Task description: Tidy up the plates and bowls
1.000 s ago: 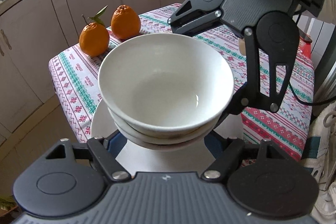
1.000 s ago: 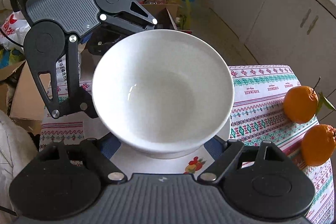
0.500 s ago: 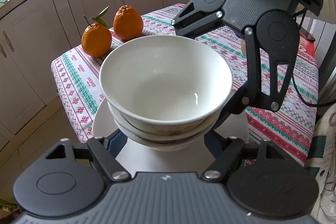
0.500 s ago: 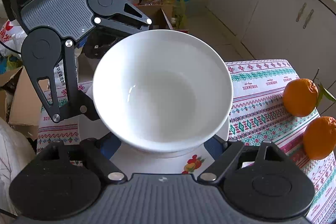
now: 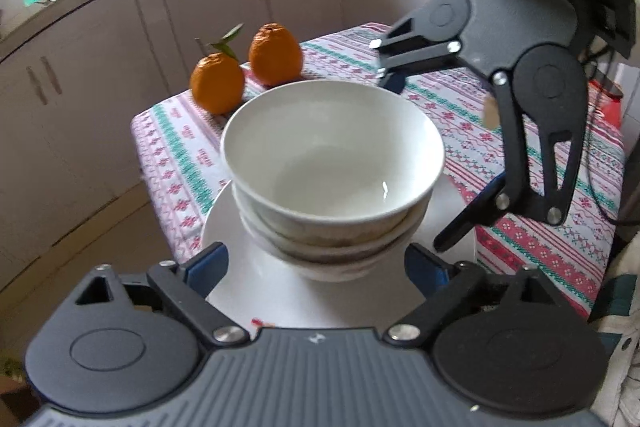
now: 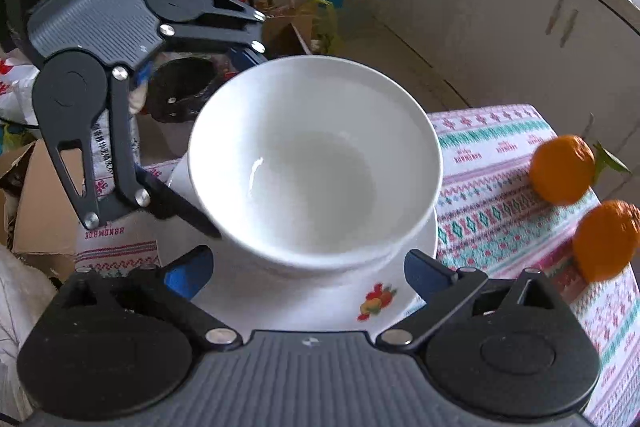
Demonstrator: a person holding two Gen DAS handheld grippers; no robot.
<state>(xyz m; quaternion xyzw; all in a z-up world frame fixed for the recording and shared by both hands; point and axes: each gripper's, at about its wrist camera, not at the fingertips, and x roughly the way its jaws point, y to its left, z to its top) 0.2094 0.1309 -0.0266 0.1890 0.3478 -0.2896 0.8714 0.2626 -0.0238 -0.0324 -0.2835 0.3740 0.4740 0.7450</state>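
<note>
Bench (image 5: 520, 163), covered with a patterned cloth: carries everything listed. The plate sits at its near corner in the left wrist view, close to the edge, so a knock toward the viewer could send the whole stack to the floor.

Plate (image 5: 256, 287), white, fruit motif near its rim: lies flat on the bench beneath the bowls. It is wider than the stack's foot, so it seems a steady base, though a sideways drag on the cloth would carry it along.

Bowls (image 5: 332, 163), white, 3 as far as the rims can be counted, nested upright at the plate's centre. The top bowl looks slightly off-centre on the 1 below; a brush against its rim could tip it or rattle the stack.

Left tongs (image 5: 316, 267): spread, nothing pinched, having just been opening; the blue pads stand clear on either side of the lowest bowl. Withdrawing at a slant could catch a pad on the wall of a bowl.

Right tongs (image 6: 308, 271): spread to their widest, just been opening, pads apart from the stack at the plate's near rim. Same hazard, plus the 2 sets of tongs face each other across the bowls and could collide.

2 oranges (image 5: 248, 75): far left on the bench in the left wrist view, well apart from the plate; free to roll if the cloth shifts.
</note>
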